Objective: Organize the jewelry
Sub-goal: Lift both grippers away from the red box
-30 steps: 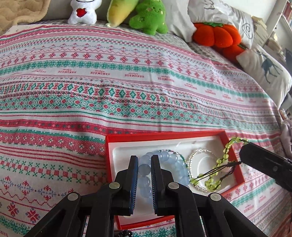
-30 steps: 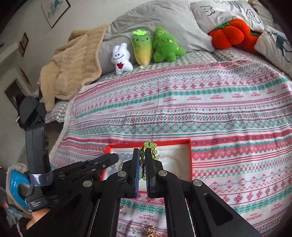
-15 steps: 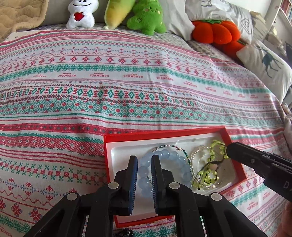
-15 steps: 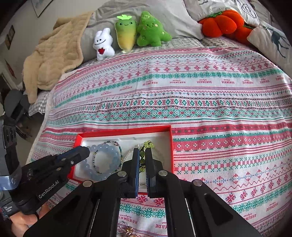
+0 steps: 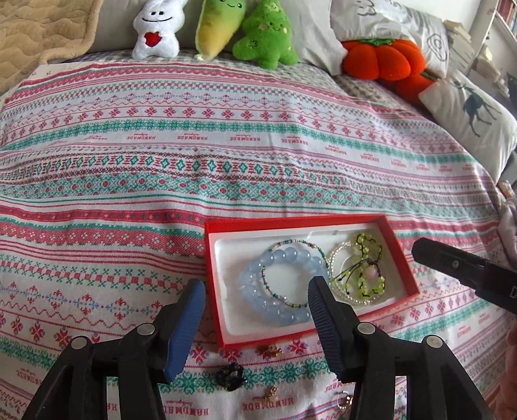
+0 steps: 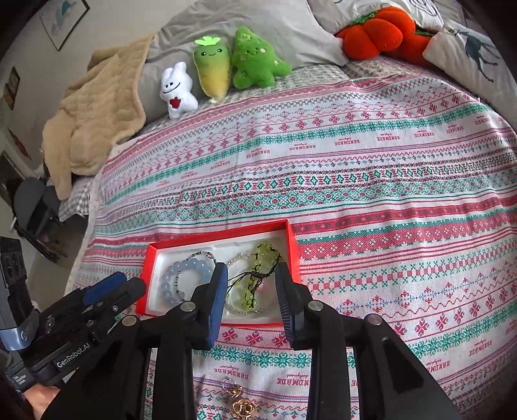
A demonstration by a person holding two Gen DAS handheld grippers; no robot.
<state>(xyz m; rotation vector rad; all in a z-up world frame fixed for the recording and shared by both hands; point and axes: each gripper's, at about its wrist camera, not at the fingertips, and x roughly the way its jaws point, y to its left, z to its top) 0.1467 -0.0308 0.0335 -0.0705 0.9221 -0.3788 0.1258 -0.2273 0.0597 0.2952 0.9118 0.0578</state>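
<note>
So the red box is sitting on the bed, on that striped pink-and-teal bedspread, toward the near edge. Its white insert is holding the bracelets. The chunky light blue bead bracelet is lying in the left half with a thin seed-bead bracelet overlapping it. The green bead bracelet with black cord is lying in the right half, on top of a clear crystal bracelet.

Both tongs are hovering over the near side of the box and opening up right now. The left tongs are spreading wide, with the blue bracelet showing in the gap below them, but the pads aren't touching it. The right tongs are also parting, with the green bracelet lying loose in the box between them, nothing pinched.

A few small pieces are lying on the bedspread just near of the box: a gold charm right by the box edge, a little black piece, another gold bit and a gold earring nearest of all.

At the far end, a white plush, a radish plush, a green tree plush and an orange pumpkin plush are leaning against the pillows.
</note>
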